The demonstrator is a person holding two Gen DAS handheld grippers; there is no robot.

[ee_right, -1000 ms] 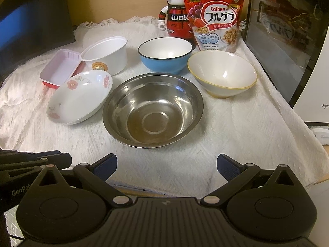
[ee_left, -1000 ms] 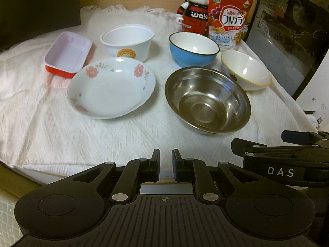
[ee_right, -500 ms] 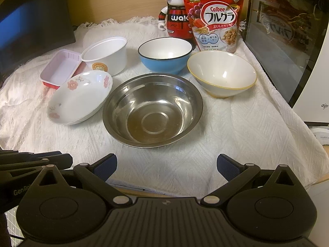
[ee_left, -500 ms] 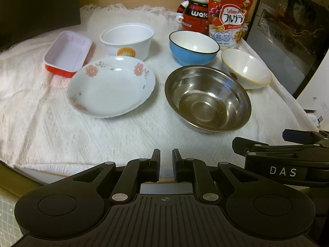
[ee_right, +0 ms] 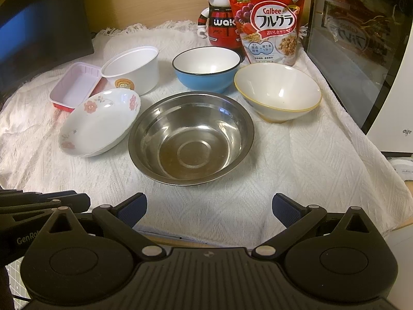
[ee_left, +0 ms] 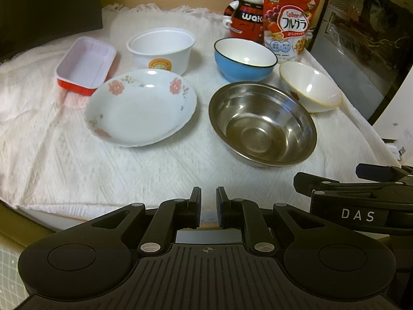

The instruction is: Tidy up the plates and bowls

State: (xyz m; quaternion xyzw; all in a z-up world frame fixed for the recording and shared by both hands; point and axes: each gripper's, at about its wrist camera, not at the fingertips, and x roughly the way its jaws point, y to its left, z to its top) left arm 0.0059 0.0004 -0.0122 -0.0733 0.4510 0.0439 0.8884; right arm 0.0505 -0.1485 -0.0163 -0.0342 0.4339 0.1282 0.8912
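Hovering at the near edge with nothing stacked, the left gripper is nearly clenched, the right gripper released; next likely grasps the steel bowl.

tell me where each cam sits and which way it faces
Left wrist: on the left gripper, facing forward over the cloth at the floral plate; its nearly shut fingers show, right gripper at the right edge.
Right wrist: on the right gripper, facing the steel bowl; its open fingers show, left gripper at the left edge.
Shared: the same dishes and cereal bag.
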